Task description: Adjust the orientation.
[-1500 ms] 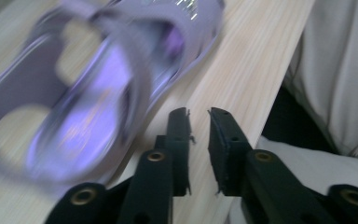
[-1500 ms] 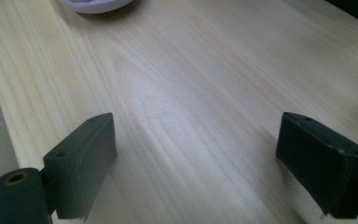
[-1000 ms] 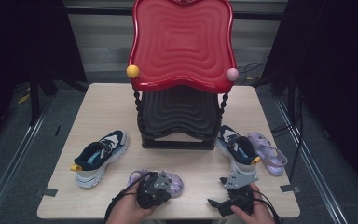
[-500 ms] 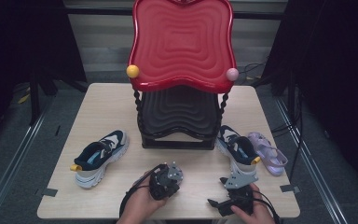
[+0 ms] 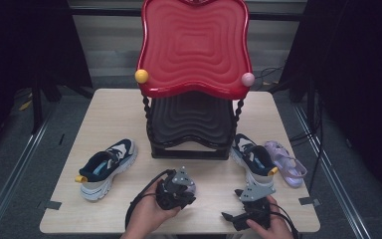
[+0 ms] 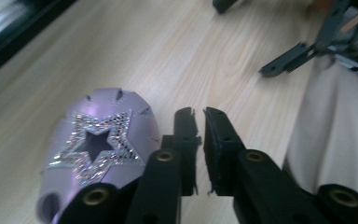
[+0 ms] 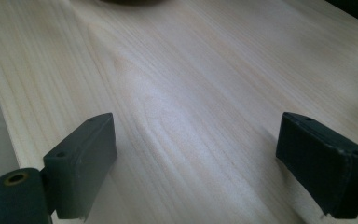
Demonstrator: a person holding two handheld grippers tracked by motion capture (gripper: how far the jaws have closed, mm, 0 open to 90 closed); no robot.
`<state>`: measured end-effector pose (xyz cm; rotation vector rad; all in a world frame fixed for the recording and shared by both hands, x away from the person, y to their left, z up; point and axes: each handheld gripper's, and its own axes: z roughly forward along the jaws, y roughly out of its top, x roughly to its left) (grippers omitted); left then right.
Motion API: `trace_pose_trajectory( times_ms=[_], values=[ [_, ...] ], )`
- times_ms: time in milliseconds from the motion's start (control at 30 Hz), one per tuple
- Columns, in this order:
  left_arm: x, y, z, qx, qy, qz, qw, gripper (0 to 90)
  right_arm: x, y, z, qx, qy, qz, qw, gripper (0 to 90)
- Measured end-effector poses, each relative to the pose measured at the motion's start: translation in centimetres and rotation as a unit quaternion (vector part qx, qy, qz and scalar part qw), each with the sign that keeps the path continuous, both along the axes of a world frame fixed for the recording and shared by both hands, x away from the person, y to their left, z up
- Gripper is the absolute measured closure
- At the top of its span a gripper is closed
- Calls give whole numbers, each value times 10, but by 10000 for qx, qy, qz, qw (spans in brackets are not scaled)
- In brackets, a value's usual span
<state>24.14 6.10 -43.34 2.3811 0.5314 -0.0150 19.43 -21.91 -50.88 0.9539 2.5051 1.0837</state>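
The table [image 5: 109, 114] holds two navy sneakers, one near left [image 5: 105, 167] and one right [image 5: 252, 159], two lilac sandals, one near [image 5: 191, 186] and one far right [image 5: 284, 162], one red-topped rack [image 5: 195, 74], and two grippers.

Two handheld grippers, both black. The left gripper [image 6: 196, 116] has two flat, ridged jaws with brass-coloured screw holes along its arms. The right gripper [image 7: 196, 154] has blocky dark pads. Each carries a grey three-cornered plate and trails a black cable.
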Motion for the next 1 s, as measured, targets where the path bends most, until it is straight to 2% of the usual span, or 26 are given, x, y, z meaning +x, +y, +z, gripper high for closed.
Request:
trace_pose_trajectory(
  times_ms=[133, 233, 300, 433, 567, 733, 1000],
  values=[
    [1, 14, 15, -125, -114, 90, 9998, 753, 0, 0, 0, 0, -1, 0, 10000, 114],
    [5, 24, 21, -31, -186, 189, 9996, 725, 0, 0, 0, 0, -1, 0, 10000, 114],
    [7, 31, 23, -14, -163, 242, 9996, 715, 0, 0, 0, 0, 0, 0, 10000, 114],
    [11, 40, 25, 65, -215, 267, 9994, 695, 0, 0, 0, 0, -1, 0, 10000, 114],
    [14, 51, 26, 63, -195, 424, 9989, 677, 0, 0, 0, 0, -1, 2, 10000, 114],
    [17, 65, 24, 16, -142, 629, 9979, 645, 0, 0, 0, 0, 0, 0, 10000, 114],
    [21, 82, 18, 87, -9, 772, 9970, 616, 0, 0, 0, 0, -1, 0, 10000, 114]
  ],
)
